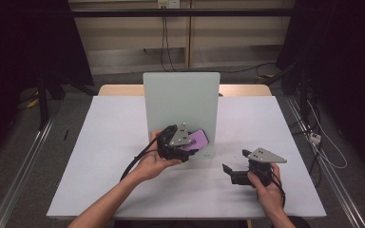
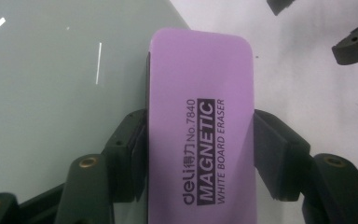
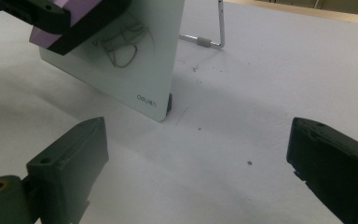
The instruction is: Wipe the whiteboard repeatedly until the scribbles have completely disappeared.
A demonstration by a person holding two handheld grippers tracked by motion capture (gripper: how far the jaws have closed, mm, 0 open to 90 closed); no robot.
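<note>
A small upright whiteboard (image 1: 181, 102) stands on the table, leaning back on a wire stand (image 3: 220, 28). My left gripper (image 1: 183, 142) is shut on a purple magnetic whiteboard eraser (image 2: 200, 130), which it holds against the lower front of the board (image 2: 51, 93). The eraser (image 1: 196, 139) points right and away. Dark pen scribbles (image 3: 121, 44) mark the board (image 3: 140, 79) just beside the eraser (image 3: 74, 18). My right gripper (image 1: 233, 167) stands open low over the table, right of the board, with nothing between its fingers (image 3: 70, 158).
A white sheet (image 1: 100, 156) covers the table. The table's wooden far edge (image 1: 119, 90) shows behind the board. Cables lie on the floor (image 1: 323, 142) to the right, and dark stands (image 1: 43, 99) flank the table.
</note>
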